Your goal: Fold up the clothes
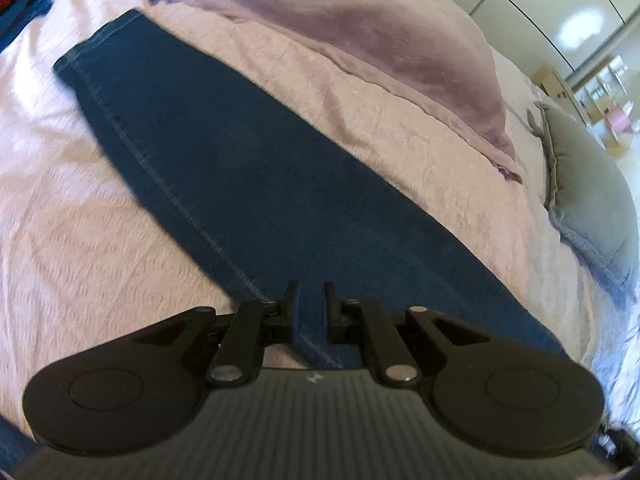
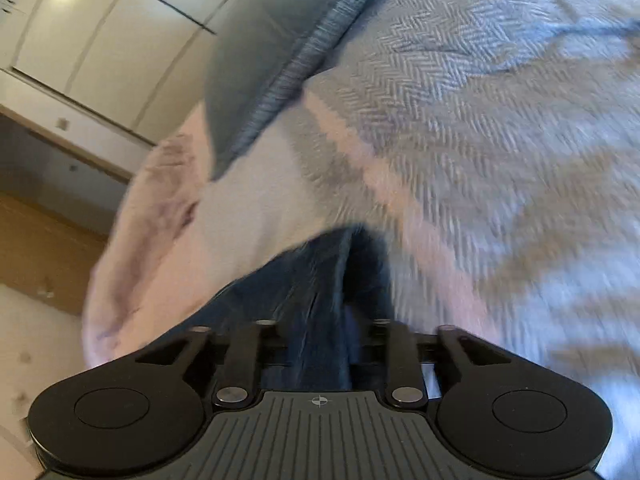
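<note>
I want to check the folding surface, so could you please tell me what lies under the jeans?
The dark jeans lie on a pale pink textured bedspread, which shows around them. Whatever is directly beneath the denim is covered. The left tongs grip their near end.

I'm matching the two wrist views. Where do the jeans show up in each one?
Left wrist: the jeans run diagonally from upper left down to the left hand-held gripper, pinched between its fingers.
Right wrist: the jeans sit bottom centre, bunched in the right hand-held gripper.
Shared landmark: the blue-grey pillow.
</note>
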The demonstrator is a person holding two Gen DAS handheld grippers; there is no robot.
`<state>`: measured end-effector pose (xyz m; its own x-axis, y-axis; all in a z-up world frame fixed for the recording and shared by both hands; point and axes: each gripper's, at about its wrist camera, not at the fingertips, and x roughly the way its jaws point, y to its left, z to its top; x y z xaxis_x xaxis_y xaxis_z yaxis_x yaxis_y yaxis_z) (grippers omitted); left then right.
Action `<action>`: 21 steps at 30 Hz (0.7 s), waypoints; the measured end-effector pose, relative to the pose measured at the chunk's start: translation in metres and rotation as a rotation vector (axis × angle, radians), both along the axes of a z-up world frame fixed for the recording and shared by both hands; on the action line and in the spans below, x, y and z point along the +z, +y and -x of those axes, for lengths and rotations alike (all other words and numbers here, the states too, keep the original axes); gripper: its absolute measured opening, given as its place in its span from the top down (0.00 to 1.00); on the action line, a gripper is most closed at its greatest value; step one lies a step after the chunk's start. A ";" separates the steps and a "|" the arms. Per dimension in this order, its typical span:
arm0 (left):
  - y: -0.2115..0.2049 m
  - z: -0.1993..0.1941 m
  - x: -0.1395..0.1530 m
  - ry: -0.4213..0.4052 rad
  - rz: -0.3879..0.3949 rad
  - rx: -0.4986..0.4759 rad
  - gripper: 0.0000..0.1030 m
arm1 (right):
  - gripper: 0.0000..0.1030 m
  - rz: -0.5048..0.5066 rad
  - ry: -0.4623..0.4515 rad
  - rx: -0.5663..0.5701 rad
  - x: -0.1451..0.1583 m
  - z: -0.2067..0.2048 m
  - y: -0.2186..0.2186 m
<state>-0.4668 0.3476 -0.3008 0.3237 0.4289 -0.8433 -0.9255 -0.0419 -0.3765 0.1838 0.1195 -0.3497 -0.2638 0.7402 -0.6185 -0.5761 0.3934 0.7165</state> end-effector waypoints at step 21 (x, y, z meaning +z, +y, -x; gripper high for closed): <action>-0.081 0.022 0.020 -0.020 0.006 0.004 0.94 | 0.99 0.016 -0.177 0.028 0.046 0.073 -0.060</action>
<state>-0.4883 0.2664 -0.2804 0.3391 0.4255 -0.8390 -0.9174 -0.0477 -0.3950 0.1112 0.0600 -0.3036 -0.1706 0.7237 -0.6687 -0.7036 0.3856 0.5968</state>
